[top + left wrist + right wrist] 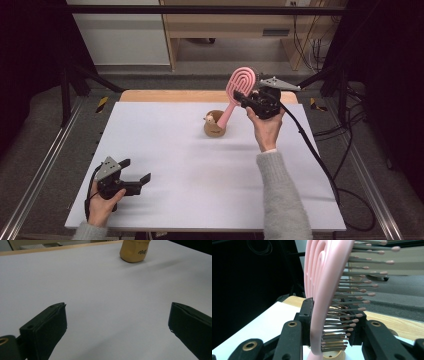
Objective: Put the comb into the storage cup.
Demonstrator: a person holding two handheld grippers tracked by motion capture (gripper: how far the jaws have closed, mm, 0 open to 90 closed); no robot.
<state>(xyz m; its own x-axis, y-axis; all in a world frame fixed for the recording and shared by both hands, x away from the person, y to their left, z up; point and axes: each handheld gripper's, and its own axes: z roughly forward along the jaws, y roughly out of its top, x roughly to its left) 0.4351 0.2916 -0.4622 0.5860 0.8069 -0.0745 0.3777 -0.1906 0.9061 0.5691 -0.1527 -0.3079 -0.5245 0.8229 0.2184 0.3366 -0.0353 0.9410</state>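
Hairbrush (pixel 239 86): pink plastic, oval head of nested arched ribs, slim straight handle; held above the far middle of the counter, tilted, head up and handle slanting down toward the cup.
Bristles (pixel 352 300): thin stiff pins with small rounded pink tips, standing out from 1 face of the head in even rows.
Right gripper (pixel 250 97): raised in the person's right hand, its 2 black jaws closed on the lower part of the brush head, 1 pad on the smooth back, the other against the bristle side.
Cup (pixel 215 125): small, tan, rounded wall with dark lettering seen in the left gripper view; stands on the far middle of the counter, the handle's lower end at its mouth; whether they touch cannot be told.
Figure (pixel 210 118): small pale object at the cup's rim, too small to identify.
Left gripper (pixel 134 177): low over the near left corner, jaws spread wide, nothing between them.
Counter (pixel 165 165): flat, matt white sheet, wooden strip along its far edge.
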